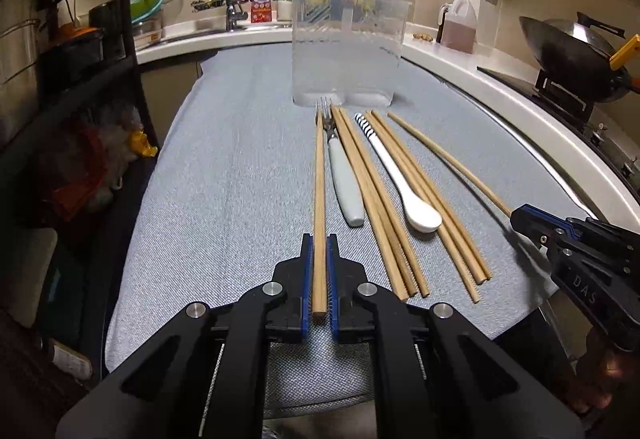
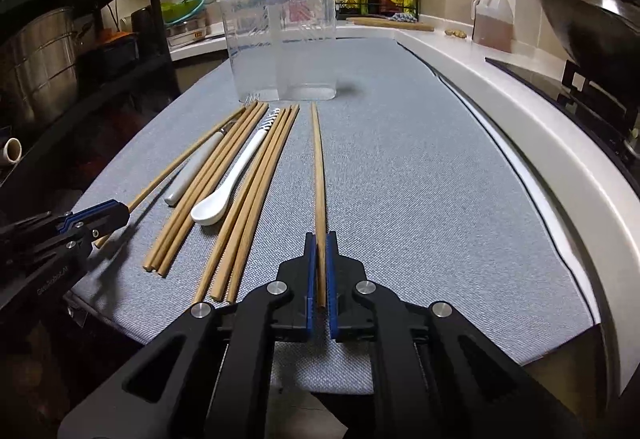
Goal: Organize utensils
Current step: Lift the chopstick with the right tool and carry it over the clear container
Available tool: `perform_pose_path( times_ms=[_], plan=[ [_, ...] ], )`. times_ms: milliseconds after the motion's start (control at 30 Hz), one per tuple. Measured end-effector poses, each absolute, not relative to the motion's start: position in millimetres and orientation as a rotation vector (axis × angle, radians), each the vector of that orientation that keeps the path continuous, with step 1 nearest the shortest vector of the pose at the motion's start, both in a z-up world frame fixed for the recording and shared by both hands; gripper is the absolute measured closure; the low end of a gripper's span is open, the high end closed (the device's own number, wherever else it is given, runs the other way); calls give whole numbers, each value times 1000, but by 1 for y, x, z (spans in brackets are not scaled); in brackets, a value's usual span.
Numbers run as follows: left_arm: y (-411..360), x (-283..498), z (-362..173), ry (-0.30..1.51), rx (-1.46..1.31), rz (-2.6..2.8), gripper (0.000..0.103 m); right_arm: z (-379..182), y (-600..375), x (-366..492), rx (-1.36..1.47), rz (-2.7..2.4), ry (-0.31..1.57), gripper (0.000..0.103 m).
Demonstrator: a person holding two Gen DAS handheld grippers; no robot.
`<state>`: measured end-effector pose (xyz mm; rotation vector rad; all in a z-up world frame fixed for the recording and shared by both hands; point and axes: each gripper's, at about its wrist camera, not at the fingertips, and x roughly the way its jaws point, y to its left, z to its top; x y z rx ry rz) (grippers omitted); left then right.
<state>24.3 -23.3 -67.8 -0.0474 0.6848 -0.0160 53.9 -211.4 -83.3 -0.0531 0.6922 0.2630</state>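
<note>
- Left tool point(image 1: 319, 251): black frame, blue ribbed pads, clamped on one wooden chopstick point(image 1: 319, 191) near the desk's near edge; the stick runs straight toward the far edge.
- Right tool point(image 2: 320, 251): same build, closed on the other outer chopstick point(image 2: 319, 167), the one nearest the desk's right edge.
- Chopsticks: eight counted, all plain light wood, thin, round and long. Two are gripped, and six are loose in two bundles of three.
- Left bundle point(image 1: 372, 199) lies between fork and spoon, sticks touching along their length.
- Right bundle point(image 1: 432, 199) lies just right of the spoon, also touching, fanning a little at the near ends.
- Fork point(image 1: 340, 167): one, metal tines, smooth pale grey handle, flat on the cloth, tines toward the far edge and almost at the container.
- Spoon point(image 1: 400, 175): one, glossy white ceramic, rounded bowl toward the near edge, dark stripes on the handle end.
- Container point(image 1: 348, 47): one, clear frosted plastic, tall, boxy with rounded corners, a divider down the middle making two compartments; upright in the middle of the desk, beyond the utensils' far ends.
- Desk point(image 1: 224, 179): covered in grey-blue woven cloth, fine textured weave; all utensils lie parallel in a row, near edge to far.
- White counter point(image 2: 500, 87) curves along the desk's right edge, smooth and glossy.
</note>
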Motion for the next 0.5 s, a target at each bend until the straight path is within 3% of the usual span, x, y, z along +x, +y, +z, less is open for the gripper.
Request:
perform_pose_path(
  times_ms=[500],
  plan=[
    [-27, -2, -28, 502, -34, -45, 96, -13, -229, 18, -35, 273, 531, 98]
  ],
)
